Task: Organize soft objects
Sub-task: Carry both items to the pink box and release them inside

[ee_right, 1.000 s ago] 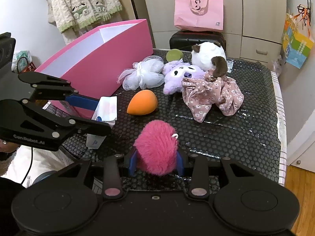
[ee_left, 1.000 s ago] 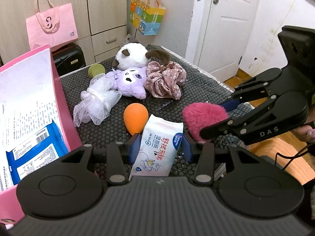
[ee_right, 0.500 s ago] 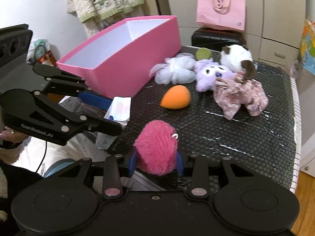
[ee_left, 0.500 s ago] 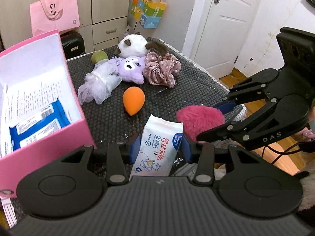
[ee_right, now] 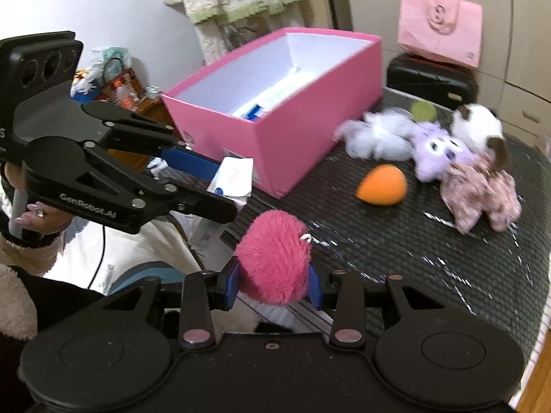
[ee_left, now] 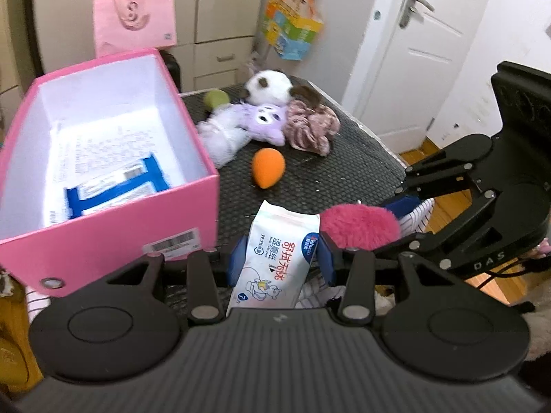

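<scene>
Left gripper [ee_left: 280, 260] clamped on wet-wipes pack [ee_left: 275, 258], beside pink box [ee_left: 113, 237]; right gripper [ee_right: 273, 284] squeezed pink fluffy pompom [ee_right: 273, 261], above near edge of black mat [ee_right: 413, 268].

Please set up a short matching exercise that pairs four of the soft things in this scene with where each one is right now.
Things:
1. white wet-wipes pack
2. pink fluffy ball
3. blue pack
4. orange sponge

Places:
A. lying free on the black mat
B. inside the pink box
C. clamped in the left gripper
D. clamped in the right gripper

Pairs: 1-C, 2-D, 3-B, 4-A
</scene>
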{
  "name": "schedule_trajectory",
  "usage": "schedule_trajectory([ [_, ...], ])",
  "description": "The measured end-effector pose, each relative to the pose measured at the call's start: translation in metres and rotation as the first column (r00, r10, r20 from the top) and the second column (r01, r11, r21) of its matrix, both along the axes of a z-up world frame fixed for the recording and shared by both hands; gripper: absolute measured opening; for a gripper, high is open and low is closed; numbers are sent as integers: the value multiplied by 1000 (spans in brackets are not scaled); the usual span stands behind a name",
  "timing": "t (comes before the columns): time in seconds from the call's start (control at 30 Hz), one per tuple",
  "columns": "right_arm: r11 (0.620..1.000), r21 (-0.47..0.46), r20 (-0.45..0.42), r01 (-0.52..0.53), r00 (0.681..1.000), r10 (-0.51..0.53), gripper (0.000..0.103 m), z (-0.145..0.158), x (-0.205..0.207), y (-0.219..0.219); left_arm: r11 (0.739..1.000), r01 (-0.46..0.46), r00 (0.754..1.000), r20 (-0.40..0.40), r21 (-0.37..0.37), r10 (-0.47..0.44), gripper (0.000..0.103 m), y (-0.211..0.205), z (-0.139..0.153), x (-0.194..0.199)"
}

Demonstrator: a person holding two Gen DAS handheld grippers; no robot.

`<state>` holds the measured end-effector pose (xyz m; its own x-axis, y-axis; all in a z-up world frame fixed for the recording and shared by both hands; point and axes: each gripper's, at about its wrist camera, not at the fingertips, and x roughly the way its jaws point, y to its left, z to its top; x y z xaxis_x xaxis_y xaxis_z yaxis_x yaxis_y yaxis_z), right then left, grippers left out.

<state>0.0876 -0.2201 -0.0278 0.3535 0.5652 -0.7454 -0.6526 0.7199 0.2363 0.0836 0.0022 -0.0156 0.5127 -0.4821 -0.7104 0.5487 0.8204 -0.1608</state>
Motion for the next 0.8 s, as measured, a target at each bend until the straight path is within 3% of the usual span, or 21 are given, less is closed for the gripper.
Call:
schedule_trajectory([
  [0.17,998,1,26,-61,998,61,44,12,-3,16,999,-44,998,38,16,43,42,17,12,-9],
  [0.5,989,44,62,-141,988,138,44,30,8,45,992,-108,993,50,-58,111,42,49,20,-7],
  [0.8,987,67,168,-144,977,131,44,57,45,69,984,-154,973,161,-87,167,42,69,49,21],
])
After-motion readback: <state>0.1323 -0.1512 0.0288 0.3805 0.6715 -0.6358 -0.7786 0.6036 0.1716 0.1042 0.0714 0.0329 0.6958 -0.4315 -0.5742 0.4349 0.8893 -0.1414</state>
